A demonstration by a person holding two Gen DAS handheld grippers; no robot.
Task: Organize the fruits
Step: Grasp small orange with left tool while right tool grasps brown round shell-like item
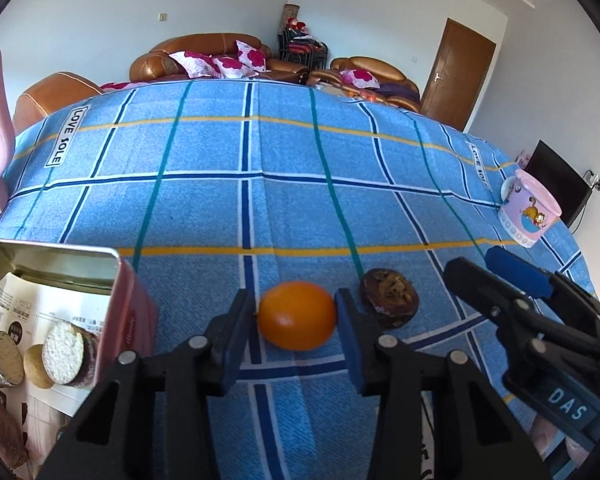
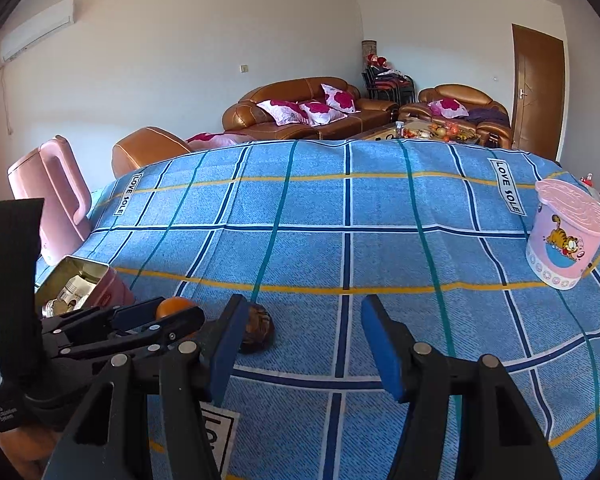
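An orange (image 1: 297,316) lies on the blue checked tablecloth (image 1: 260,184), and my left gripper (image 1: 296,320) is shut on it, one blue pad against each side. A dark brown wrinkled fruit (image 1: 388,298) sits just to its right, untouched. My right gripper (image 1: 476,262) comes in from the right, a little beyond the brown fruit. In the right wrist view, the right gripper (image 2: 304,340) stands open with only cloth between its fingers. There the brown fruit (image 2: 260,328) peeks out just left of its left finger, and the left gripper (image 2: 176,312) holds the orange (image 2: 172,306) further left.
An open pink tin (image 1: 128,300) with biscuit packets stands left of the orange, also seen as the tin (image 2: 108,292). A pink cartoon cup (image 2: 564,240) stands near the right edge of the table. A pink chair (image 2: 56,196) is at the far left. Sofas stand behind.
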